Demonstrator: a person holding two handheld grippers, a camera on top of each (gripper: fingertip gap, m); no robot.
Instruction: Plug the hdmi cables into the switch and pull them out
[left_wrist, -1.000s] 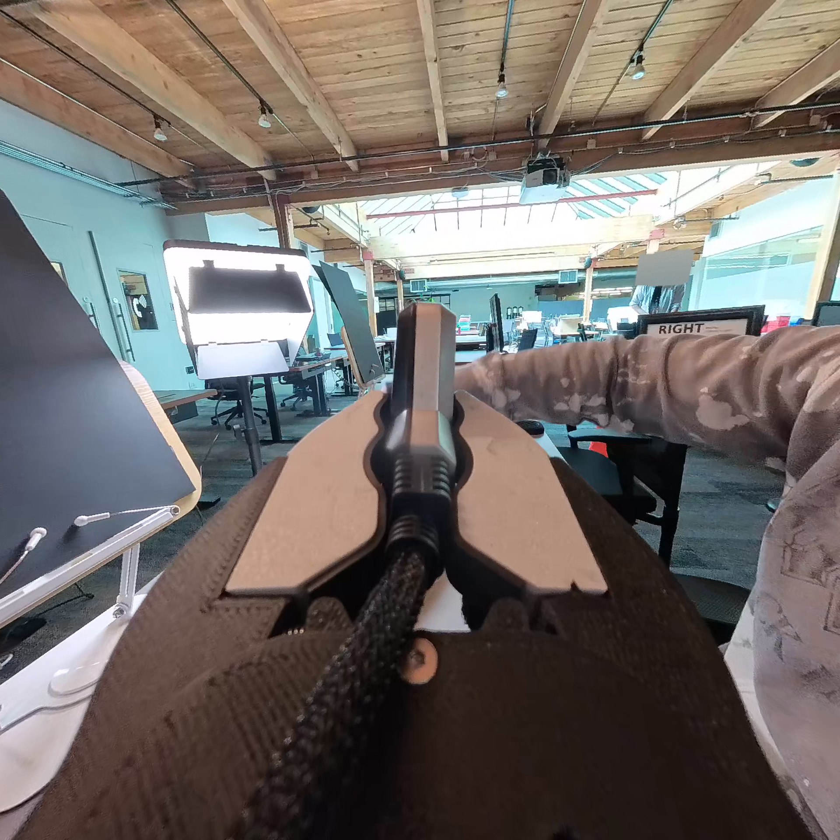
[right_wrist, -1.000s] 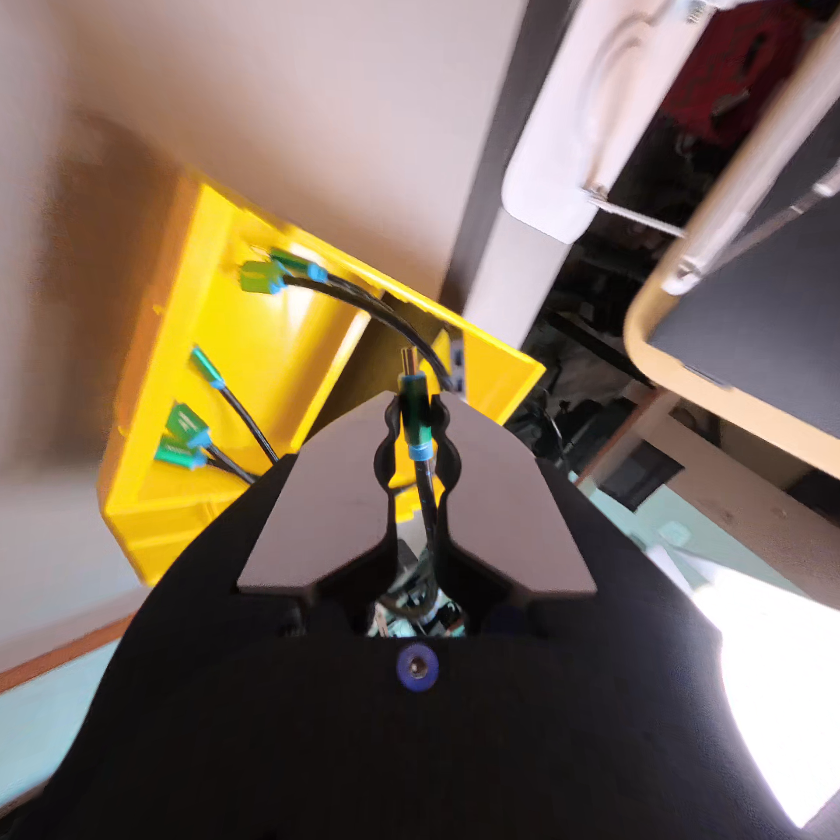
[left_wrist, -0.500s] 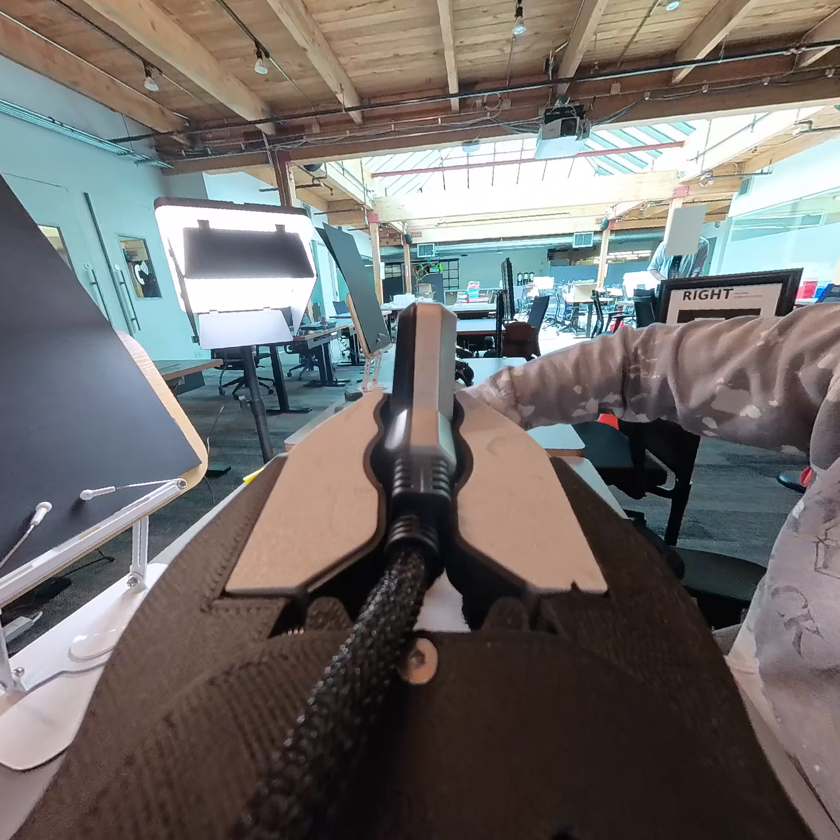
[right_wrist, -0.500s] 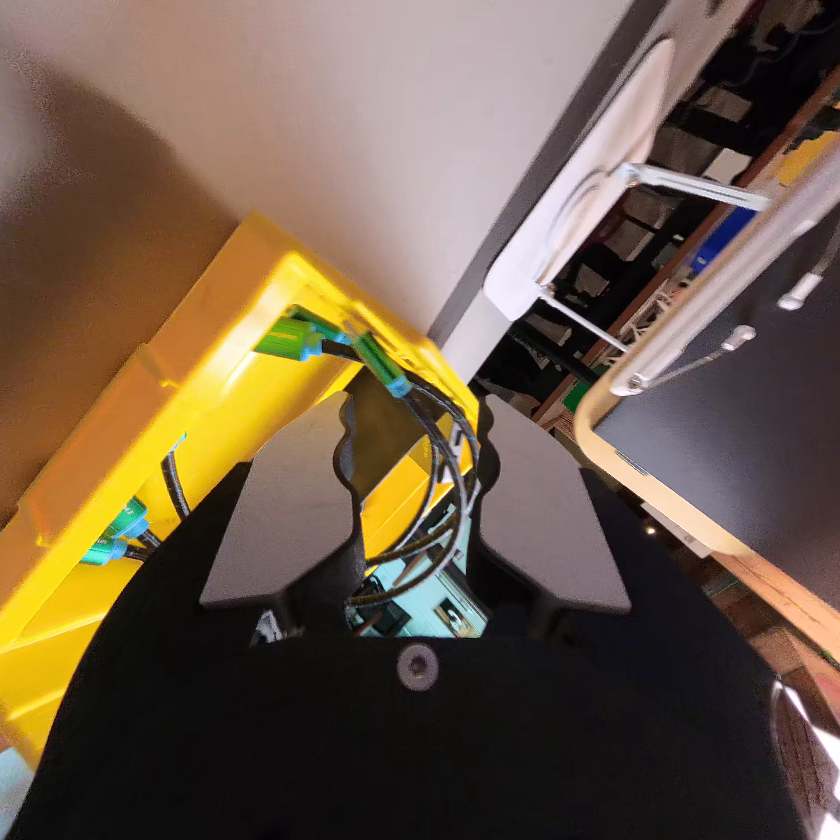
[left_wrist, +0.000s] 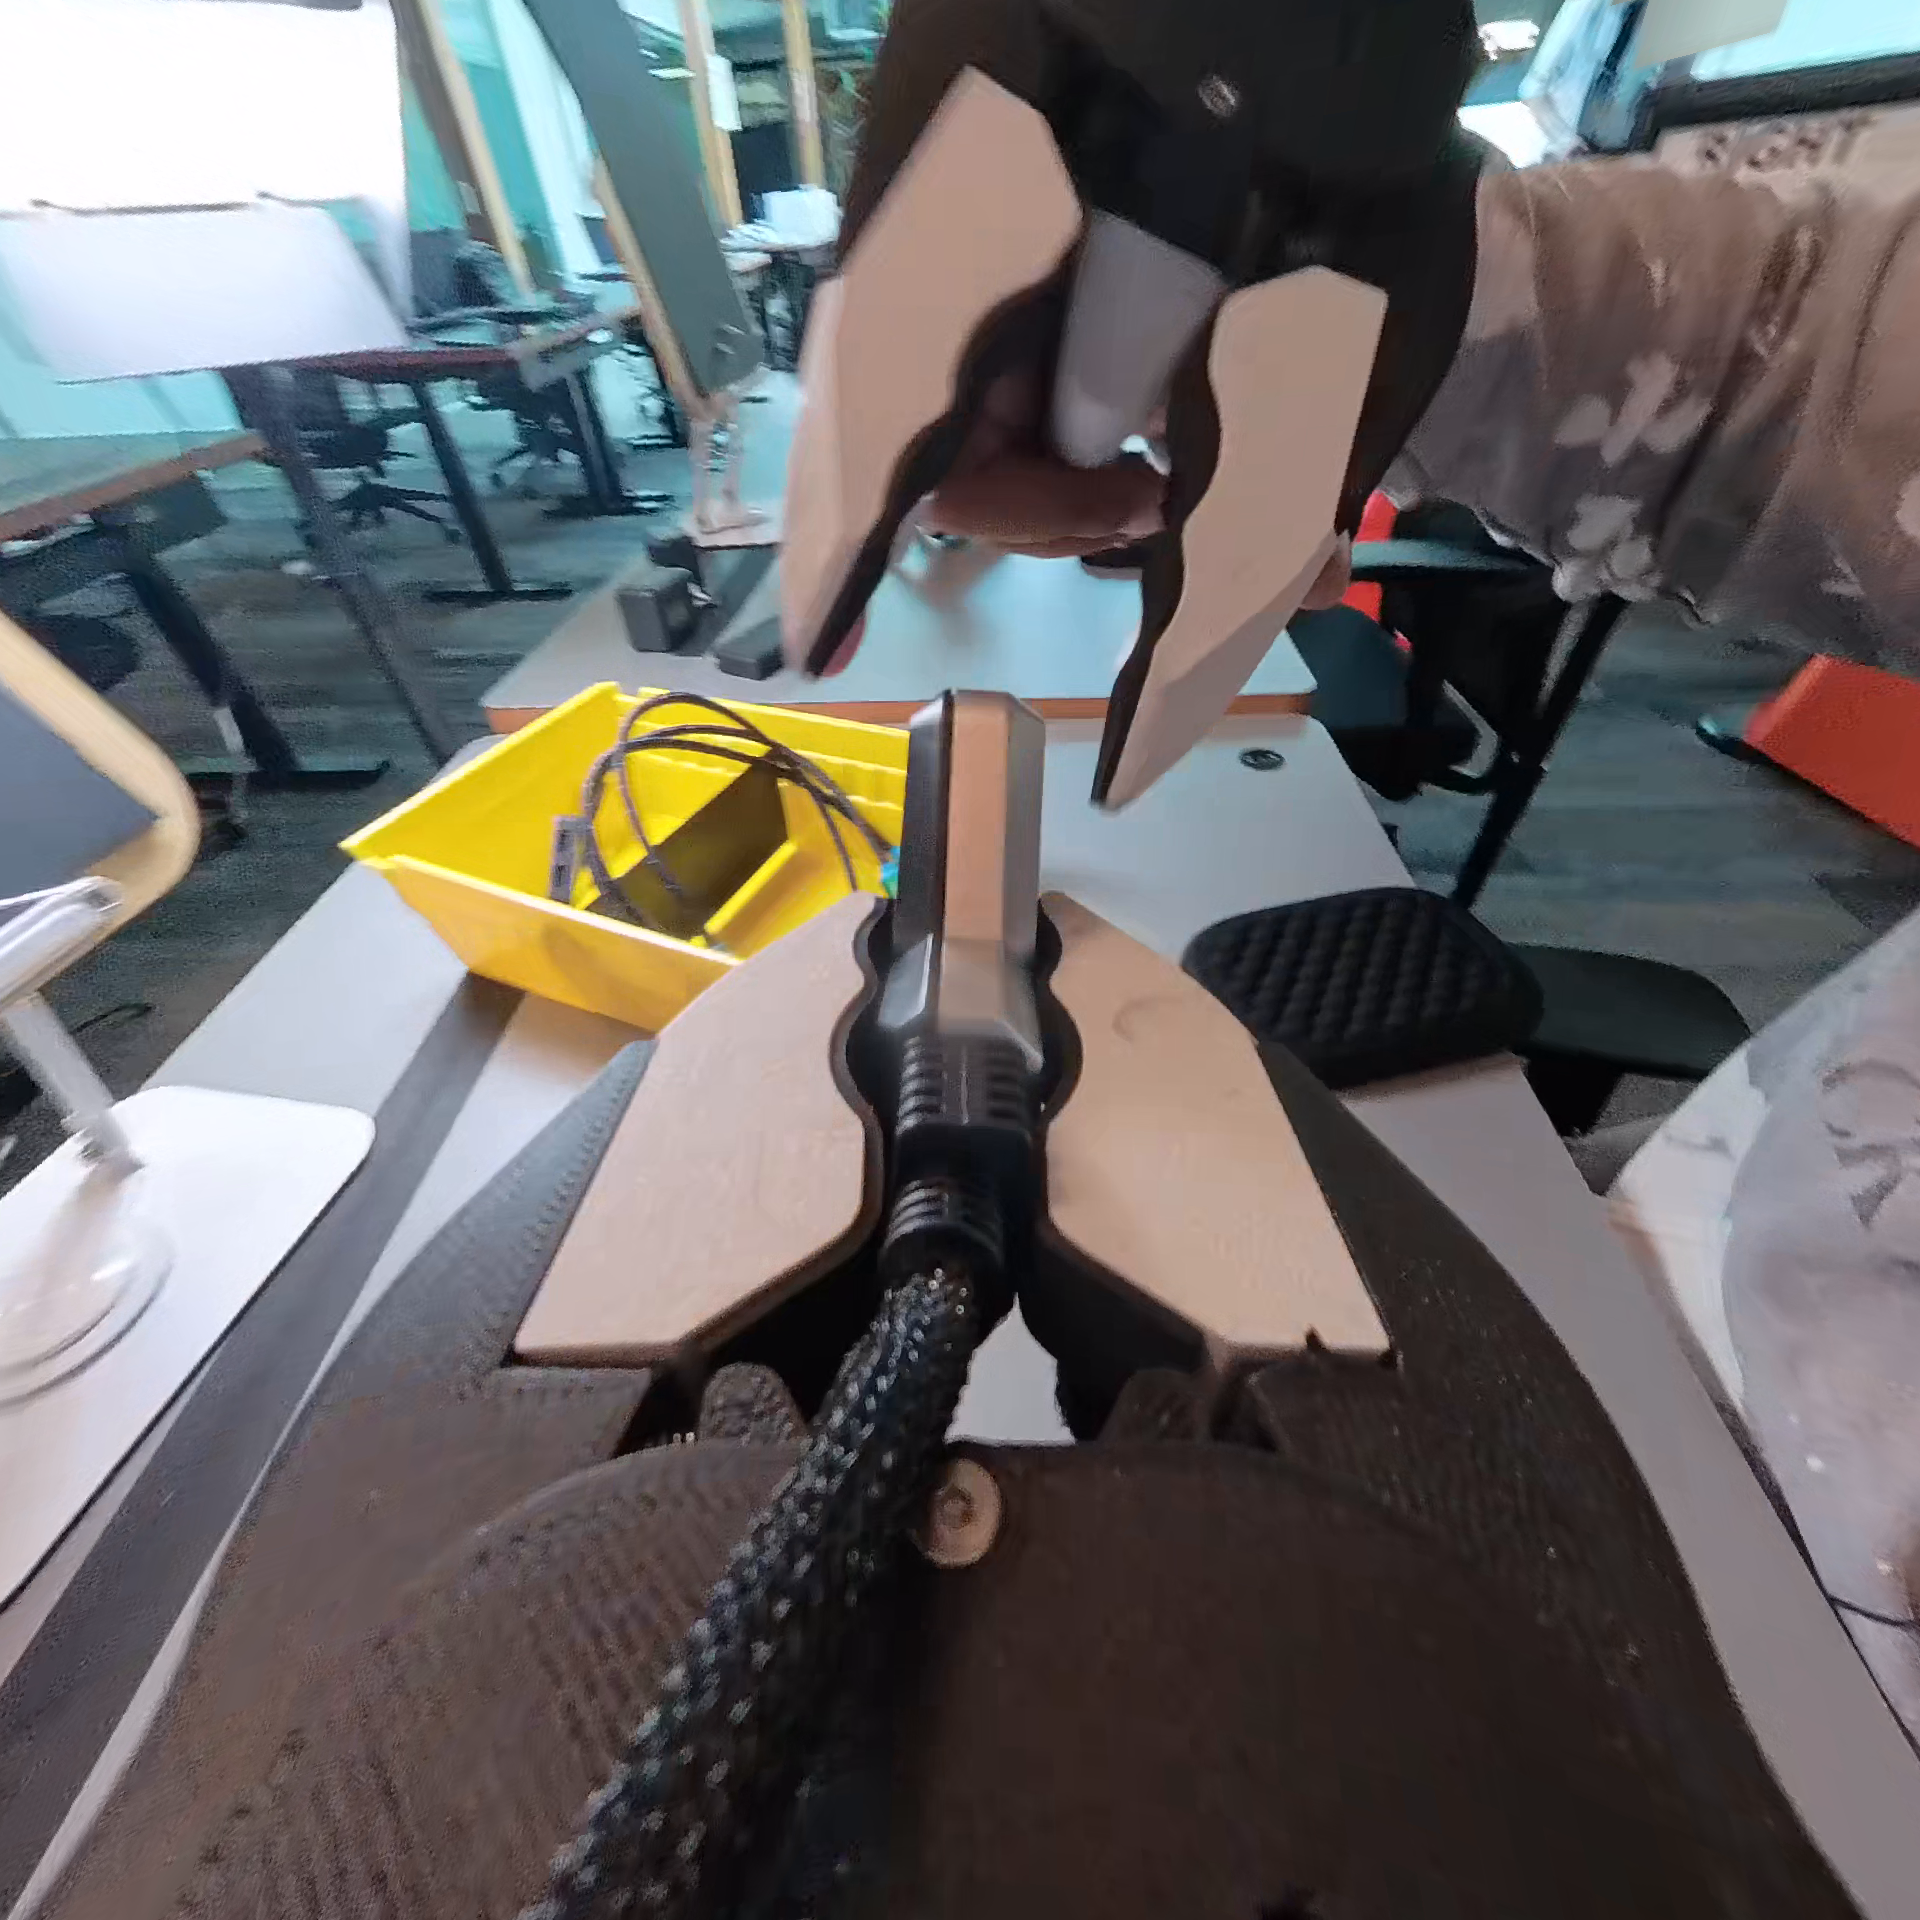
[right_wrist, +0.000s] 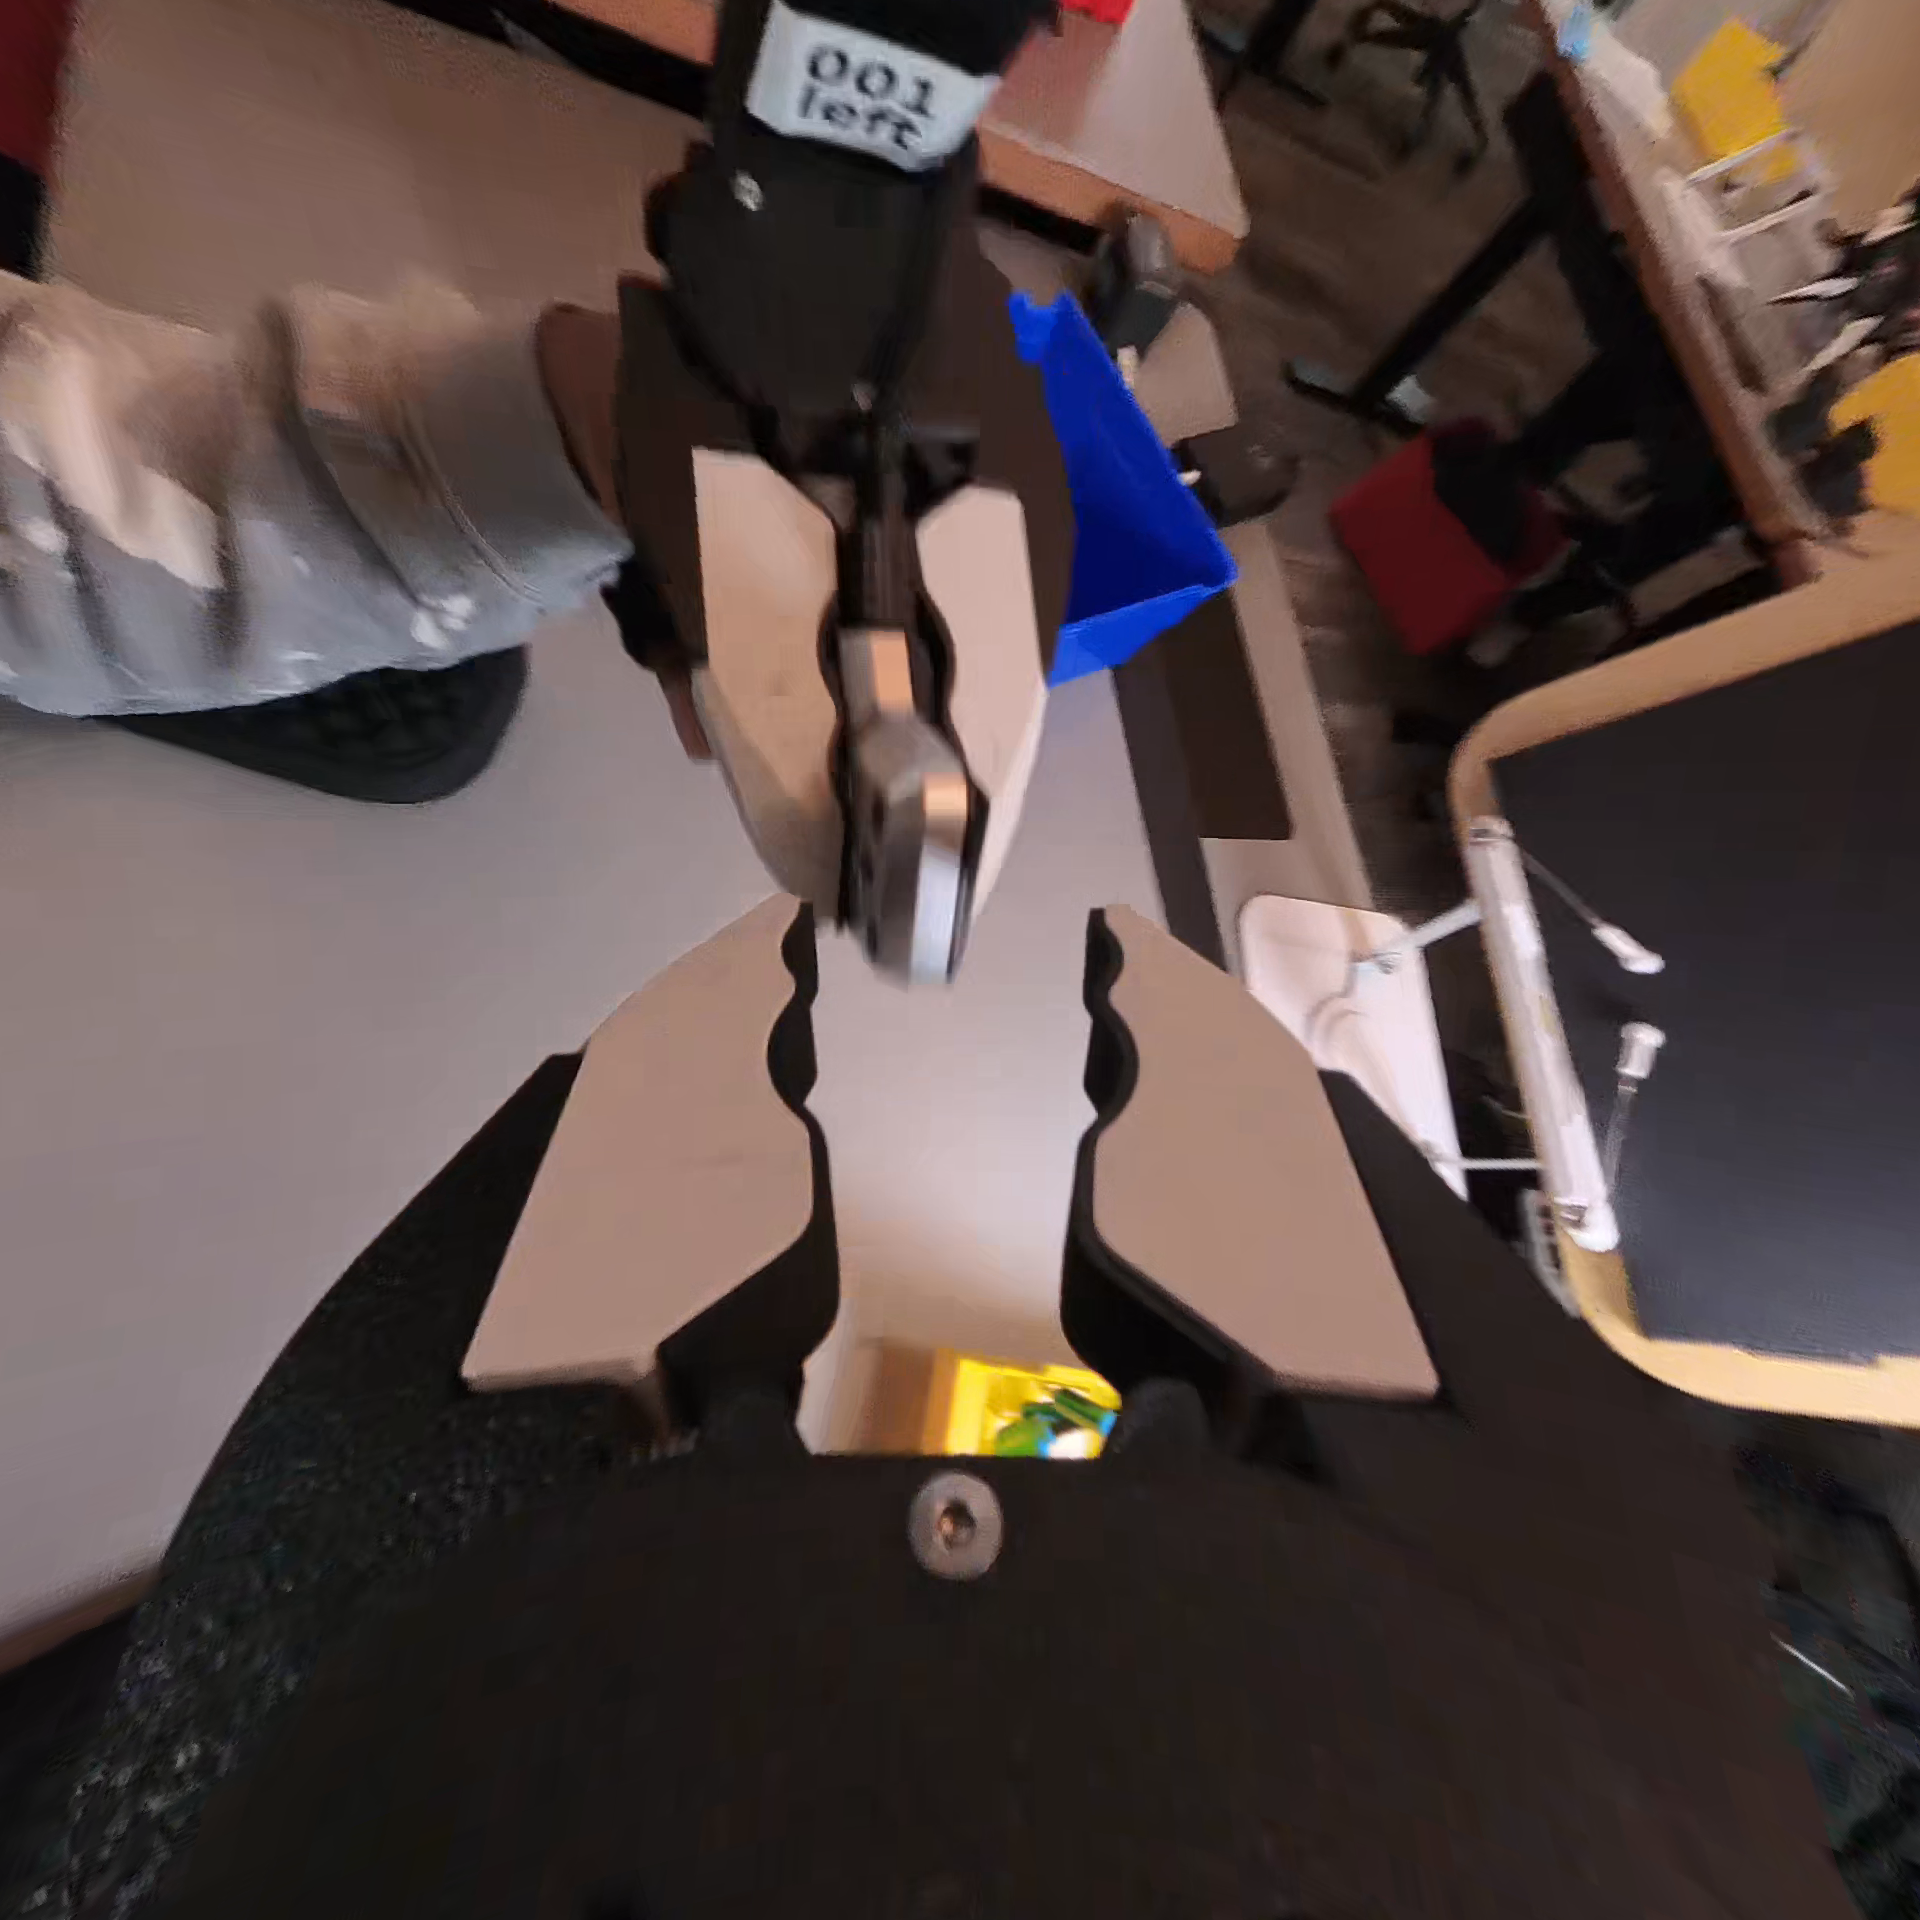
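Left tongs (left_wrist: 961, 935) clamped on the switch (left_wrist: 971, 831); right tongs (left_wrist: 961, 727) spread wide, empty, just above the switch; next, judged: fetch a cable from the yellow bin (left_wrist: 520, 894) behind it.

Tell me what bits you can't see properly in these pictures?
- Switch ports: left wrist view shows only its edge; right wrist view blurs them.
- Cable: runs off the bottom edge, left wrist view.
- Yellow bin: the right gripper covers nearly all, right wrist view.

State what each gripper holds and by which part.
Left gripper is shut on the switch, clamped at its cable end by the strain relief. Right gripper is open and holds nothing.
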